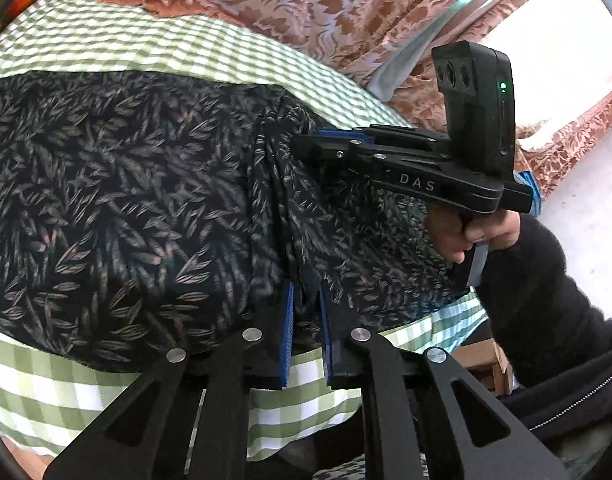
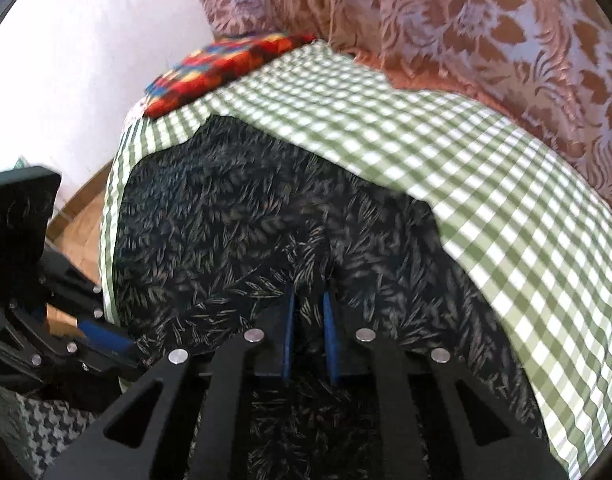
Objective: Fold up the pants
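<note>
Both left gripper [image 1: 306,300] and right gripper [image 2: 309,308] pinching pants [image 1: 126,200]; could slip free, spoiling fold.

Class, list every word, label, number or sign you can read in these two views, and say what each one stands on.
"DAS": pale letters on the side of the black right gripper, seen in the left wrist view; a mark before the D is unclear.
No other readable text in either view.

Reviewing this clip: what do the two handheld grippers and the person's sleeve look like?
Both grippers are black linkage frames with silver rivets and blue-padded fingers. The right gripper carries white "DAS" lettering and an upright black camera block with a green light. The left gripper looks identical. The sleeve is fuzzy black, beside a zipper.
</note>
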Demonstrator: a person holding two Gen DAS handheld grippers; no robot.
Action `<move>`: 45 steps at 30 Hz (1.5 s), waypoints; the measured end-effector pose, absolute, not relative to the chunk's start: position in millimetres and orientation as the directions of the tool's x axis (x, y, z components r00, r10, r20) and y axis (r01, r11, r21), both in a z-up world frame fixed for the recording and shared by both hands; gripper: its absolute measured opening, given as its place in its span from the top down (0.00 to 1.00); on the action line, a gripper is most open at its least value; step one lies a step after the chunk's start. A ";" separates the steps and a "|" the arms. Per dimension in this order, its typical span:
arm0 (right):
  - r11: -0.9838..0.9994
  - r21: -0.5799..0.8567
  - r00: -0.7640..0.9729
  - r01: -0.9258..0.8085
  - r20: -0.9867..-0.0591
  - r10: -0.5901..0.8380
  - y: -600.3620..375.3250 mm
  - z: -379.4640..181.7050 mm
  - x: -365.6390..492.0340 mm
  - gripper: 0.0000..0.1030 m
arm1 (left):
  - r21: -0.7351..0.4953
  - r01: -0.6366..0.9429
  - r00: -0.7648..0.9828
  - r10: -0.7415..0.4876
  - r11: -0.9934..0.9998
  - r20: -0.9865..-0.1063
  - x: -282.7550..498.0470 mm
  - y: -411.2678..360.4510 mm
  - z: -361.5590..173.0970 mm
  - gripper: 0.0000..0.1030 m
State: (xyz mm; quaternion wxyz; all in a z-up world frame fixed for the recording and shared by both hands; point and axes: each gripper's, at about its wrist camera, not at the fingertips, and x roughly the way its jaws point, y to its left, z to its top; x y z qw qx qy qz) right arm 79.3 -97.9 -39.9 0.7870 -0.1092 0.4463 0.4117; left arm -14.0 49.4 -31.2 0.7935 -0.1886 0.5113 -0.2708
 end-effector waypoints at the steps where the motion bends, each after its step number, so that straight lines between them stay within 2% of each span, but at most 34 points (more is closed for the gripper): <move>1: 0.645 0.190 0.266 -0.741 -0.799 0.540 -96.6 -42.7 80.8 0.88 | -0.571 0.222 0.329 -0.612 0.791 -0.719 -10.1 49.6 -33.0 0.90; 3: 0.660 0.162 0.269 -0.733 -0.823 0.501 -90.1 -55.4 82.2 0.87 | -0.559 0.231 0.318 -0.605 0.797 -0.730 -11.8 47.5 -32.8 0.90; 6: 0.678 0.168 0.271 -0.716 -0.827 0.492 -87.5 -65.8 81.3 0.81 | -0.562 0.243 0.323 -0.612 0.791 -0.721 -19.5 55.5 -24.2 0.88; 9: 0.707 0.213 0.293 -0.674 -0.802 0.521 -101.9 -52.7 82.0 0.59 | -0.603 0.199 0.394 -0.627 0.772 -0.672 -29.6 88.3 -8.1 0.78; 11: 0.715 0.224 0.326 -0.663 -0.773 0.544 -109.8 -38.4 76.0 0.57 | -0.647 0.120 0.470 -0.617 0.753 -0.631 -35.9 126.8 2.0 0.78; 13: 0.714 0.254 0.348 -0.652 -0.736 0.581 -115.5 -22.0 64.3 0.49 | -0.685 0.010 0.544 -0.579 0.728 -0.608 -44.9 171.3 3.0 0.78; 16: 0.703 0.262 0.371 -0.661 -0.700 0.610 -117.1 -9.6 38.4 0.46 | -0.726 -0.179 0.618 -0.498 0.665 -0.609 -59.5 232.4 -11.4 0.77; 18: 0.697 0.275 0.378 -0.662 -0.681 0.628 -118.0 -9.2 20.4 0.44 | -0.751 -0.287 0.641 -0.464 0.594 -0.612 -64.9 261.1 -27.0 0.64; 21: 0.722 0.283 0.399 -0.631 -0.680 0.616 -122.1 -18.1 5.5 0.44 | -0.796 -0.351 0.676 -0.455 0.493 -0.580 -64.2 281.3 -40.7 0.56; 23: 0.747 0.295 0.412 -0.596 -0.686 0.600 -127.2 -25.3 1.5 0.44 | -0.788 -0.384 0.684 -0.426 0.481 -0.593 -56.8 284.1 -47.2 0.52; 27: 0.781 0.341 0.417 -0.523 -0.697 0.584 -145.8 -37.3 1.4 0.43 | -0.752 -0.461 0.663 -0.380 0.472 -0.645 -46.5 282.8 -61.3 0.52; 31: 0.798 0.364 0.416 -0.481 -0.707 0.572 -158.6 -45.2 3.4 0.41 | -0.744 -0.488 0.663 -0.360 0.457 -0.656 -38.1 284.3 -71.4 0.52; 32: 0.802 0.369 0.415 -0.470 -0.709 0.570 -160.4 -48.0 4.0 0.40 | -0.741 -0.485 0.666 -0.352 0.465 -0.657 -37.8 284.8 -70.8 0.54; 33: 0.805 0.376 0.412 -0.459 -0.713 0.568 -161.5 -51.6 5.6 0.40 | -0.732 -0.486 0.665 -0.342 0.477 -0.664 -35.5 283.9 -70.1 0.65; 35: 0.807 0.388 0.408 -0.445 -0.714 0.569 -163.7 -56.1 5.5 0.40 | -0.688 -0.512 0.639 -0.308 0.514 -0.705 -28.5 280.7 -71.2 0.79; 37: 0.809 0.392 0.412 -0.438 -0.713 0.568 -164.8 -59.2 4.6 0.39 | -0.660 -0.507 0.634 -0.279 0.554 -0.721 -25.7 275.0 -66.9 0.83; 40: 0.809 0.399 0.415 -0.432 -0.708 0.571 -166.5 -60.3 4.0 0.39 | -0.610 -0.407 0.676 -0.225 0.679 -0.701 -21.6 252.3 -34.2 0.84; 45: 0.821 0.396 0.443 -0.411 -0.701 0.559 -169.6 -52.2 2.1 0.33 | -0.494 -0.099 0.750 -0.262 0.864 -0.608 -12.9 189.5 36.9 0.85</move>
